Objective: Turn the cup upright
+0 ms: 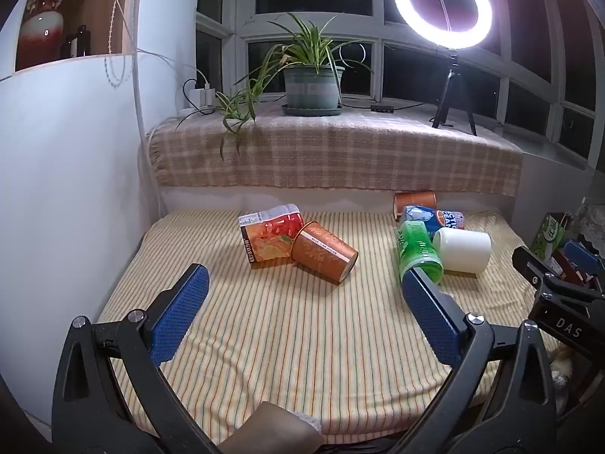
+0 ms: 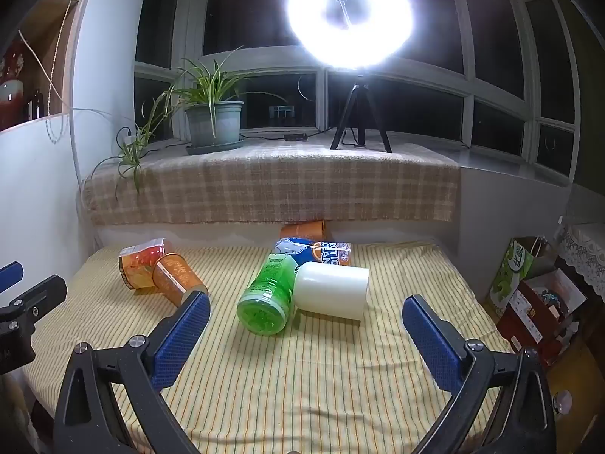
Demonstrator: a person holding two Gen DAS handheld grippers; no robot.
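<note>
Cups lying on their sides on a striped cloth surface (image 2: 302,378), viewed along both grippers. Left group: orange paper cup (image 1: 325,251) resting against a red-and-orange printed cup (image 1: 270,236), the two touching. Right group: white cup (image 2: 332,290) just beside a green translucent cup (image 2: 269,295), with a blue-labelled cup (image 2: 317,251) and a second orange cup (image 2: 304,230) behind them, near the back edge.

Left gripper (image 1: 304,283) released, jaws spread wide, holding nothing and aimed at the orange paper cup. Right gripper (image 2: 306,312) likewise released and empty, the green and white cups lying between its finger lines but well ahead of the pads (image 2: 181,336).

Handling, as judged: all cups appear empty, hence light and prone to roll or skid on the cloth. Paper walls would dent under a hard squeeze; the green plastic looks smoother and more slippery. A hold across the mid-body, pads on opposite sides of the wall, seems the safest, followed by a rotation to set the base down. Neighbouring cups touching the target may be nudged.
</note>
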